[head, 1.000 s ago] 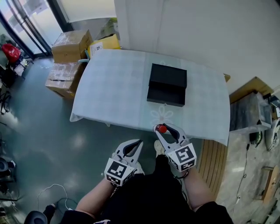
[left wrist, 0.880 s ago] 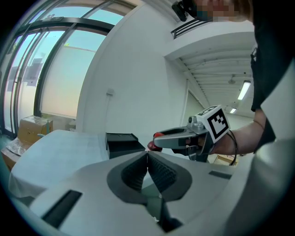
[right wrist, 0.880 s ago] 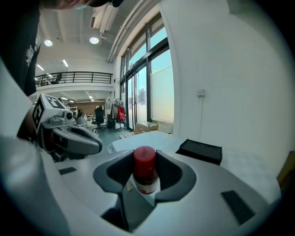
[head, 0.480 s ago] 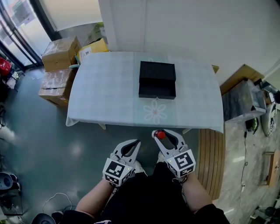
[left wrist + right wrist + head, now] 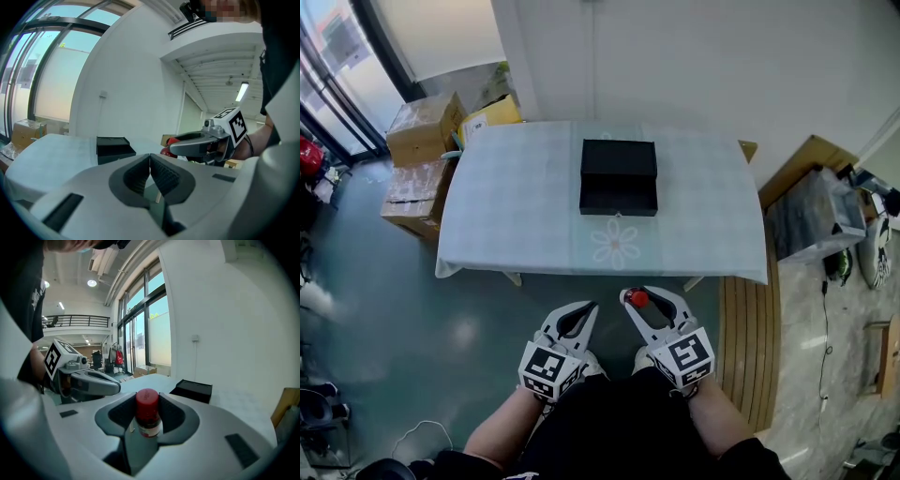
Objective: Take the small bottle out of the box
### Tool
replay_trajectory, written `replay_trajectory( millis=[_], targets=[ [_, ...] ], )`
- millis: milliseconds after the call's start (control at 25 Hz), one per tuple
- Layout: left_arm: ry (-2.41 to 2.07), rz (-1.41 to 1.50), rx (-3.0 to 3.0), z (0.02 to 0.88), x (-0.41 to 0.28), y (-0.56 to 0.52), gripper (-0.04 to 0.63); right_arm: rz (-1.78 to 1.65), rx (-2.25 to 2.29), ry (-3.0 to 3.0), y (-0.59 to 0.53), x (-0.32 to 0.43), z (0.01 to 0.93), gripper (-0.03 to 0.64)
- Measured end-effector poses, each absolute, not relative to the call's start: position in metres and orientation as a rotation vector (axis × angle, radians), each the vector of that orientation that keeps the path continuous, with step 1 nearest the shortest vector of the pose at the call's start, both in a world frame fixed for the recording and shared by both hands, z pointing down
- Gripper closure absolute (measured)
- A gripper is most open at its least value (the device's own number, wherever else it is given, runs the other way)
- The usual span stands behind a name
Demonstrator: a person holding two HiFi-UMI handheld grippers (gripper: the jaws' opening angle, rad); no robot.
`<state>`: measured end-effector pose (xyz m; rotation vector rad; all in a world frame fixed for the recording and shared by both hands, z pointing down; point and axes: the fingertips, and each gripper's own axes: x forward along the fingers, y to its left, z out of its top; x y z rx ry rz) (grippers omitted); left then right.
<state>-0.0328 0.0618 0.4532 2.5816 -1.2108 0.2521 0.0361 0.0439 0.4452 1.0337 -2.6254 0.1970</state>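
Bright daylight enters through tall windows (image 5: 44,79). The floor (image 5: 412,319) shows soft glare; both gripper views bulge at the edges.

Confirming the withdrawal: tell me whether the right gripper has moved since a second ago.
Yes. The right gripper, holding the small bottle, has drawn back off the table edge.

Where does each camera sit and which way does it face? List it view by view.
Head view: on the person's head, facing steeply down at the table and black box; both forearms, the left gripper and right gripper show.
Left gripper view: on the left gripper, looking along its closed fingers toward the box; the right gripper shows beside it.
Right gripper view: on the right gripper, looking along its fingers clamped on the small bottle; the left gripper shows at left.
Shared: both gripper views see the box.
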Motion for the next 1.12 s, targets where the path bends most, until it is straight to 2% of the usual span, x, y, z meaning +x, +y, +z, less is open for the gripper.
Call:
replay_trajectory(
  millis=[1120],
  targets=[
    [-1.399,0.266,2.493,0.447,0.054,0.090,0.566,0.161,0.845,-2.708,0.074,0.120,0.443,0.454]
  ],
)
